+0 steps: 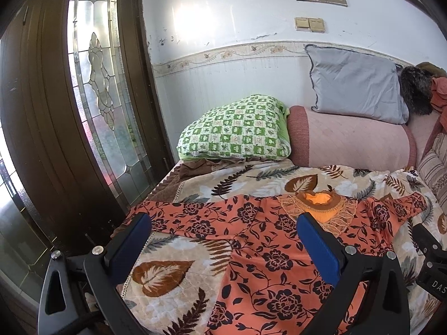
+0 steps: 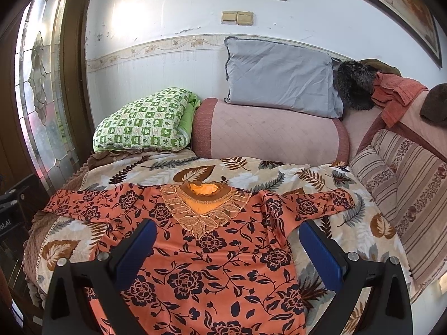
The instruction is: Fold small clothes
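One orange floral garment (image 2: 212, 265) lay spread flat, front side up, on one leaf-patterned blanket (image 2: 279, 173) covering the seat. In the right wrist view the garment filled the lower centre of the frame, with two sleeves extended toward the left and right edges. Its lace-trimmed neckline (image 2: 205, 195) sat at centre frame, pointing toward the cushions at the back.

The left gripper (image 1: 223, 223) stood released: its two blue pads (image 1: 137, 240) were spread wide apart, holding nothing, above the garment's left sleeve and the body panel in the lower half of the left wrist view. The right gripper (image 2: 227, 231) was likewise released, its two blue pads (image 2: 321, 251) set wide apart with nothing between them, over the chest area of the garment. Whether the pads touched the fabric could not be determined. A black part of the right gripper appeared at the right edge of the left wrist view.

Along the back of the seat, at mid-frame, stood three items: one green checked pillow (image 2: 142, 122) at left, one pink bolster (image 2: 268, 131) at centre, and one grey pillow (image 2: 279, 78) resting on top of the bolster. One striped cushion (image 2: 402, 189) occupied the right of the frame. Two switch plates (image 2: 237, 18) were mounted on the white wall, upper centre. One glass-panelled door (image 1: 106, 83) filled the left of the left wrist view.
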